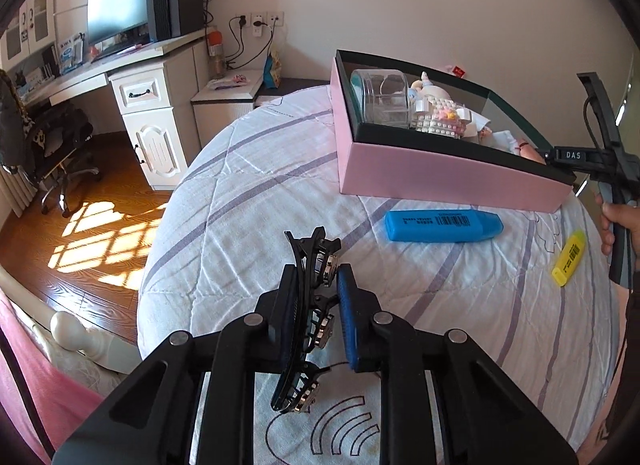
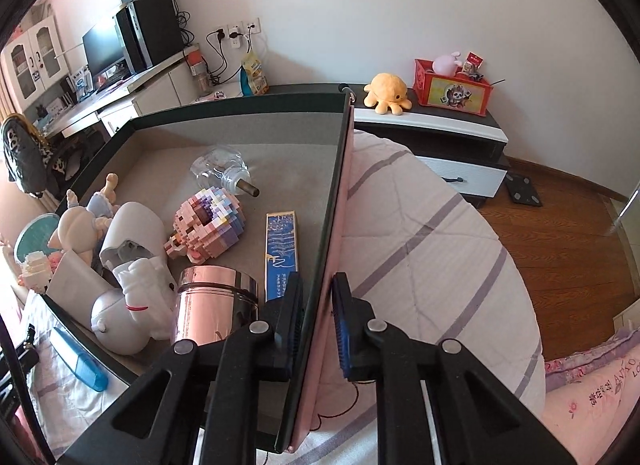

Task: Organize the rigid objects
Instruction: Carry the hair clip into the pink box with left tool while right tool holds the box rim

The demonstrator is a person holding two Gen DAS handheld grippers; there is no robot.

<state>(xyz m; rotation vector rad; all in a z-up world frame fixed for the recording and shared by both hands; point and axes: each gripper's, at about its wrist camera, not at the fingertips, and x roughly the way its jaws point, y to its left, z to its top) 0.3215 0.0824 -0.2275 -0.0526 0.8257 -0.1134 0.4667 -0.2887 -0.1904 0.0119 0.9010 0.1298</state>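
My left gripper [image 1: 318,293] is shut on a black hair clip [image 1: 310,305] and holds it above the bedspread, short of the pink box [image 1: 420,169]. A blue highlighter [image 1: 442,226] and a yellow highlighter [image 1: 569,257] lie on the bed in front of the box. My right gripper [image 2: 318,305] is shut on the pink box's right wall [image 2: 340,201]; it shows at the box corner in the left wrist view [image 1: 568,155]. The box holds a clear jar [image 1: 384,97], brick models [image 2: 208,221], figurines, a pink metal tin [image 2: 212,305] and a blue slim box [image 2: 282,249].
The bed [image 1: 248,201] drops off to a wooden floor [image 1: 80,233] on the left. A desk with a monitor [image 1: 116,17] and an office chair [image 1: 52,137] stand beyond. A headboard shelf [image 2: 432,121] carries a yellow plush octopus [image 2: 388,93] and a red box [image 2: 452,89].
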